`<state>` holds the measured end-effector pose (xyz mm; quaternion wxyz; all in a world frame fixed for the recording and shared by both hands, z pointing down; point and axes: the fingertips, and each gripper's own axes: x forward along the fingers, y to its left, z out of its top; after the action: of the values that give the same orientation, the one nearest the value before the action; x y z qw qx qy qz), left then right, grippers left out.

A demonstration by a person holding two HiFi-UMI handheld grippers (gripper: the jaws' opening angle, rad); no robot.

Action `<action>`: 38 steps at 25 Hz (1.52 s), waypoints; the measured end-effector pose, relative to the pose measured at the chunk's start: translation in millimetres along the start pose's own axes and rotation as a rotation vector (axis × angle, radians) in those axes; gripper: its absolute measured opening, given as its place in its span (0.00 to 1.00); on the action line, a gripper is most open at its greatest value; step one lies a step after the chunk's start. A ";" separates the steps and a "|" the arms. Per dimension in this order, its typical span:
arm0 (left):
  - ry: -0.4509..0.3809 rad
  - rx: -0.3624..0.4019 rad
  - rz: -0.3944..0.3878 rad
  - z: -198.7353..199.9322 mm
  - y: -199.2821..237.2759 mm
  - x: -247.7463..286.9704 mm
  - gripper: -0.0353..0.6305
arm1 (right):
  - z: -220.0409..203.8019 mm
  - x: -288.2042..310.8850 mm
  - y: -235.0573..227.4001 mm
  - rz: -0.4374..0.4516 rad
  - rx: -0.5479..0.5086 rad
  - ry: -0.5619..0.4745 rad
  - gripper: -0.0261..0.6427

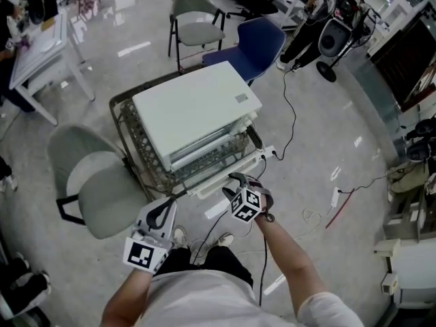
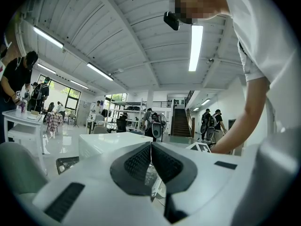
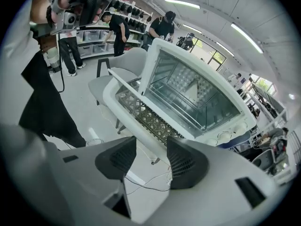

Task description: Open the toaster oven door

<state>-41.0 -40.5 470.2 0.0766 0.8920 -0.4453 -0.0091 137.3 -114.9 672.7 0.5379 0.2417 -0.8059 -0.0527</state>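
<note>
Left tool (image 2: 151, 149): lower left, jaws pressed together.
Right tool (image 3: 151, 141): jaws spread, near door (image 3: 141, 111) edge.
Toaster oven (image 1: 194, 107): centre frame, door hanging open.

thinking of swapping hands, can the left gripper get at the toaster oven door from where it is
Probably yes: the left gripper, jaws shut, sits near the left end of the lowered door with nothing visible between them; the right gripper is further along.
</note>
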 end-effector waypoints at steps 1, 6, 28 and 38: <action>0.002 -0.001 -0.001 -0.2 -0.2 0.2 0.09 | -1.6 0.6 1.4 0.003 0.002 0.003 0.36; 0.009 0.002 -0.005 -1.9 -1.4 -1.7 0.09 | -7.2 2.0 8.4 0.010 0.006 0.016 0.36; 0.013 -0.006 -0.041 -4.6 -6.2 3.9 0.09 | -19.7 4.1 28.5 0.010 0.080 0.029 0.33; 0.040 0.001 -0.024 -12.8 -1.6 -6.5 0.09 | -31.0 11.9 37.6 0.019 0.096 0.045 0.33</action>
<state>-42.5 -32.7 482.3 0.0851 0.8974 -0.4328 0.0082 148.8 -81.7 708.5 0.5441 0.2609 -0.7975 -0.0034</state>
